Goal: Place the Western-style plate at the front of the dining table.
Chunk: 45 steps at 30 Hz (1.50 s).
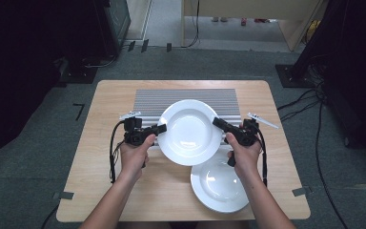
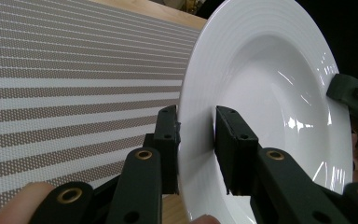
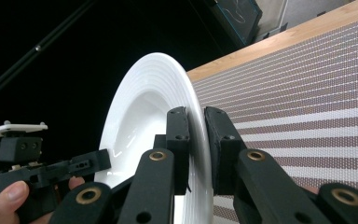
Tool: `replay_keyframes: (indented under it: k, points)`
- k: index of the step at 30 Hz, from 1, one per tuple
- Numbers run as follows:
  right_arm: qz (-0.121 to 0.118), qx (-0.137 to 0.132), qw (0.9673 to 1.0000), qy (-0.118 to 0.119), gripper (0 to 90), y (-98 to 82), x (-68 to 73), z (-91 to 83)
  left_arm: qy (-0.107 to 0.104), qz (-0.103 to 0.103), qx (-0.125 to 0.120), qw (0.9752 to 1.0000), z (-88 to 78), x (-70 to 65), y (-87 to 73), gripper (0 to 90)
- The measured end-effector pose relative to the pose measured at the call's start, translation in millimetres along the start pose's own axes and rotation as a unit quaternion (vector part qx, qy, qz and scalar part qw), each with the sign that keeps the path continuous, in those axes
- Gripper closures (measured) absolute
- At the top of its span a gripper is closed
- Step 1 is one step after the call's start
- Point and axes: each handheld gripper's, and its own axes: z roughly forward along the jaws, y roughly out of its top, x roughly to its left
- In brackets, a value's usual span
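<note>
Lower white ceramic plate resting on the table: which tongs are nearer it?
Right. The right tongs sit just above that plate; the left tongs are farther off to its left.

Table (image 1: 100,191) seen from above and behind the person, facing forward and down, each gripper view set close along its own jaws, turned sideways, white plate (image 2: 270,93) and striped mat (image 3: 317,84) shared by all three views.
</note>
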Motion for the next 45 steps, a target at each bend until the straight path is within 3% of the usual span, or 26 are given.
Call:
replay_keyframes:
  k: [16, 31, 34, 38, 45]
  points:
    - [-0.003, 0.012, 0.9999, -0.011, 81.4, 12.9, -8.9, 25.8, 0.013, -0.007, 0.01, 0.9998, 18.0, 16.5, 15.2, 71.3]
    - [0.011, 0.025, 0.9994, -0.023, 81.4, 22.5, -22.9, 54.3, 0.028, -0.021, 0.024, 0.9991, 36.9, 35.3, 30.3, 70.8]
    - [0.02, 0.027, 0.9992, -0.021, 81.5, 25.4, -28.0, 61.3, 0.027, -0.032, 0.025, 0.9988, 41.8, 41.0, 34.1, 71.2]
    - [0.014, 0.029, 0.9991, -0.027, 81.6, 27.3, -31.3, 68.6, 0.03, -0.038, 0.031, 0.9983, 48.4, 47.3, 35.6, 70.8]
    - [0.034, 0.03, 0.9987, -0.026, 81.5, 29.0, -42.9, 79.1, 0.038, -0.039, 0.036, 0.9978, 56.8, 51.6, 42.4, 71.1]
